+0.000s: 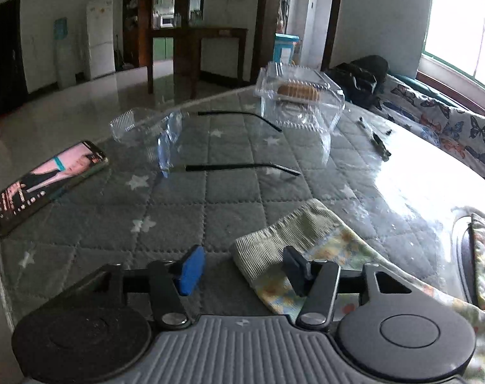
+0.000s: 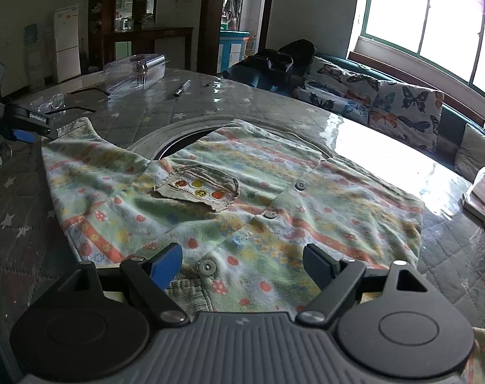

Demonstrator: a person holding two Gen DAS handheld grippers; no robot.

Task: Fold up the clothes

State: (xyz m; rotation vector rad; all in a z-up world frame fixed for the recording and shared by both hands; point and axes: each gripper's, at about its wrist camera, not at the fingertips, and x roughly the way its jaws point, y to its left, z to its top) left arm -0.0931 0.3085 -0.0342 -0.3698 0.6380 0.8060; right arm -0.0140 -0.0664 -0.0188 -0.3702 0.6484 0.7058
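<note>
The left gripper (image 1: 244,267) tilts downward, jaws half apart over the ribbed sleeve cuff (image 1: 276,240), low centre, not pressing it. The right gripper (image 2: 242,264) hovers wide above one floral shirt (image 2: 229,204), mid-frame, showing four buttons.

Walls: white, plain.
Floor (image 1: 82,96): pale, glossy tiles.
Window (image 2: 434,25): wide, green frame, very bright daylight.
Sofa (image 2: 386,102): under the window, butterfly cover.
Fridge (image 1: 100,36): white, against the far wall.
Cabinet (image 1: 165,6): dark wood, with shelves.
Doorway (image 2: 242,16): dark frame, open.
</note>
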